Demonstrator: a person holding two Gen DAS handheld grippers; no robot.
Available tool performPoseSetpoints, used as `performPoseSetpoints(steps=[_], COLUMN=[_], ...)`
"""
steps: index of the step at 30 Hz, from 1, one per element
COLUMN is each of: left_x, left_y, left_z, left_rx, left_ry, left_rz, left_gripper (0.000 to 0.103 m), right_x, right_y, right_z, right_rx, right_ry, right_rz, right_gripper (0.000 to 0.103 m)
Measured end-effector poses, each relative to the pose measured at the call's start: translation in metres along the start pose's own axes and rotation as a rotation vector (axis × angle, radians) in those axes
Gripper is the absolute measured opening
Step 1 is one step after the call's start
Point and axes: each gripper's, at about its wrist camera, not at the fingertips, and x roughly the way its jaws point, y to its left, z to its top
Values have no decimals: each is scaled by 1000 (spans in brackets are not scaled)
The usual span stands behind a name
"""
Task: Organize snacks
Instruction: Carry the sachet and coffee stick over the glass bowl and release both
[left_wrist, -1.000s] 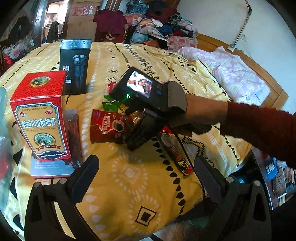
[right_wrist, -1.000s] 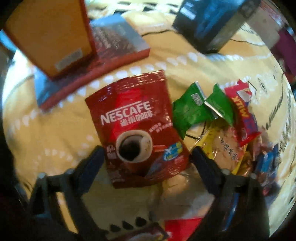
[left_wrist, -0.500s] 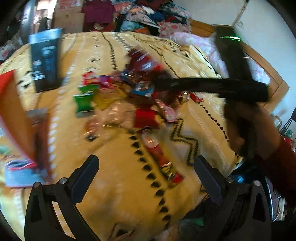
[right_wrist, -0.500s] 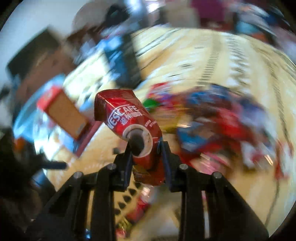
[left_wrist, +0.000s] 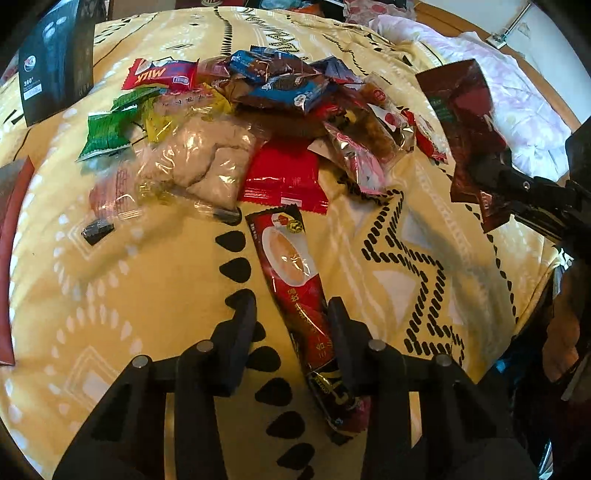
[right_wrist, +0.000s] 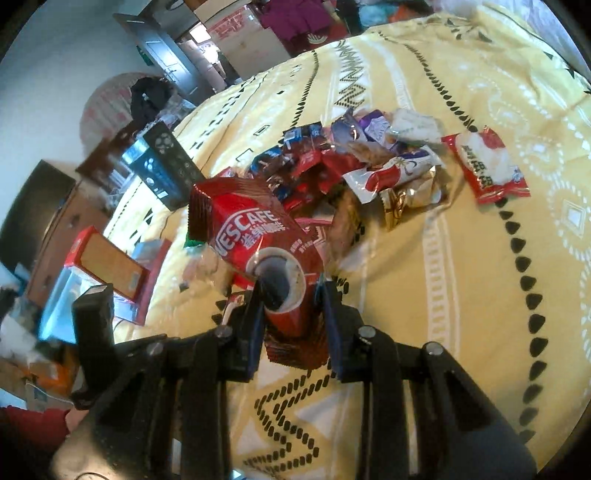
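A heap of wrapped snacks (left_wrist: 277, 92) lies on a yellow patterned bedspread (left_wrist: 110, 295). A long red coffee stick packet (left_wrist: 291, 266) lies apart from the heap, nearer to me. My left gripper (left_wrist: 291, 314) straddles its lower half with the jaws closing. The right finger (left_wrist: 343, 332) touches the packet and the left finger (left_wrist: 240, 332) stands clear of it. My right gripper (right_wrist: 290, 295) is shut on a red Nescafe packet (right_wrist: 258, 240), held above the bedspread. In the left wrist view that packet (left_wrist: 469, 122) hangs at the right, back side showing.
A black box (left_wrist: 55, 66) stands at the far left, beyond the green packets (left_wrist: 107, 129). A red box (right_wrist: 107, 266) lies at the left side of the bed. A pink blanket (left_wrist: 517, 92) lies at the far right. The bed's edge (left_wrist: 535, 295) drops off on the right.
My right gripper closed on the Nescafe packet, lifted it off the bedspread and carried it right. My left gripper came down over the stick packet and its jaws narrowed.
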Motion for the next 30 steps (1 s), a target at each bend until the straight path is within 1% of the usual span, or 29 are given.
performPoseSetpoints(steps=[3,4,5,7,8,10,12,14,16,20,24,26,30], left_x=[2,4,7,5,0,-21,-45,-71,-101,-165,-226,-259,-321], left_y=[-7,-9,-10,-10,-12,-17,-21,-20,-14,10,46,73,139], left_z=[1,0,-1,-1,-1,1,5,13,21,34,35,33,19], left_rx=[23,37,50,37,31,62,81,87,74,26,-34,-84,-203], left_ry=[2,4,2,-14,-34,-95,-152,-205,-262,-373,-473,-520,-591], left_rz=[12,20,22,15,10,37,45,70,69,103,176,219,311], left_gripper=[41,38,32,21,18,14,14,14,13,13,13,13,13], right_x=[0,1,1,-1,-3,-9,-14,-20,-26,-38,-44,-43,-29], right_y=[5,5,5,7,7,11,15,22,34,65,113,137,209], right_z=[-4,-5,-6,-7,-7,-6,-3,2,9,28,54,64,81], right_rx=[3,5,8,8,6,0,-13,-24,-45,-99,-170,-206,-306], right_ry=[-6,-8,-10,-18,-25,-44,-61,-76,-95,-133,-172,-182,-181], right_rz=[-2,-4,-6,-21,-31,-49,-69,-69,-67,-50,-9,17,88], right_gripper=[30,30,30,30,30,30,30,30,30,30,30,30,30])
